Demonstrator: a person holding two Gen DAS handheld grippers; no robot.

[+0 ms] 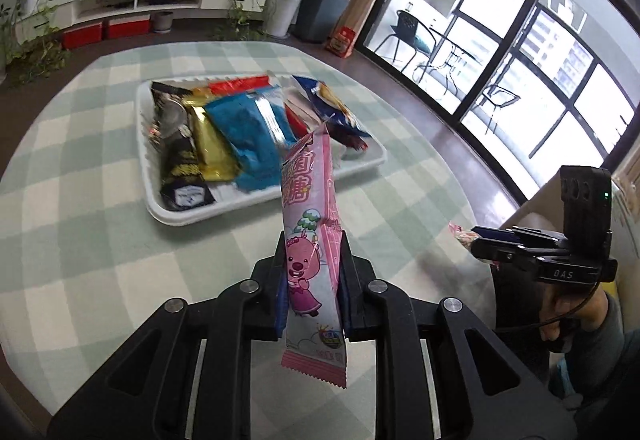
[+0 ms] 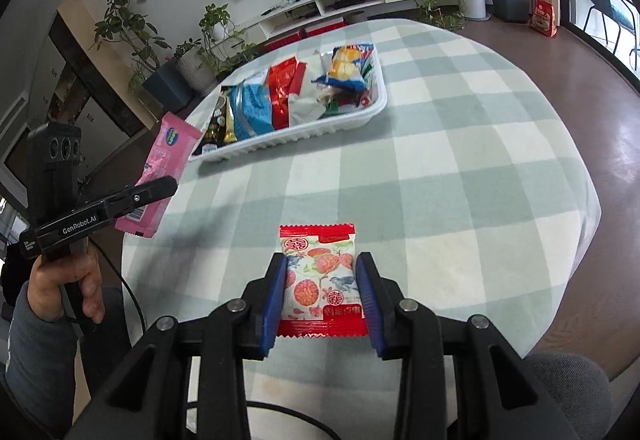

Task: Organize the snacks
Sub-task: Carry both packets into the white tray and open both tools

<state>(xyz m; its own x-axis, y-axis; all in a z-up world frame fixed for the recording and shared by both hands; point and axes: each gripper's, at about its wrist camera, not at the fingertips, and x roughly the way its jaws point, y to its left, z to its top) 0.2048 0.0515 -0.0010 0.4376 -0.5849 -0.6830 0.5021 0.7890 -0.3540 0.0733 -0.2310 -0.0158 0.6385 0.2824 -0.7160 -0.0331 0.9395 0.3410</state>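
Blue ribbed pads (image 1: 345,300) of left gripper (image 1: 312,280) pinch long glossy pink pkt (image 1: 310,224)

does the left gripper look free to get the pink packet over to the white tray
Probably yes: the left gripper is shut on the pink packet, and only bare checked cloth lies before the white tray.

Showing green-and-cream checks on tablecloth (image 1: 100,240); white tray (image 1: 168,213); pink cartoon-printed wrapper (image 1: 310,240); red-edged white packet with red fruit print (image 2: 320,280); blue pack (image 1: 244,143), gold pack (image 1: 210,143), black pack (image 1: 180,163); blue pads (image 2: 274,304).
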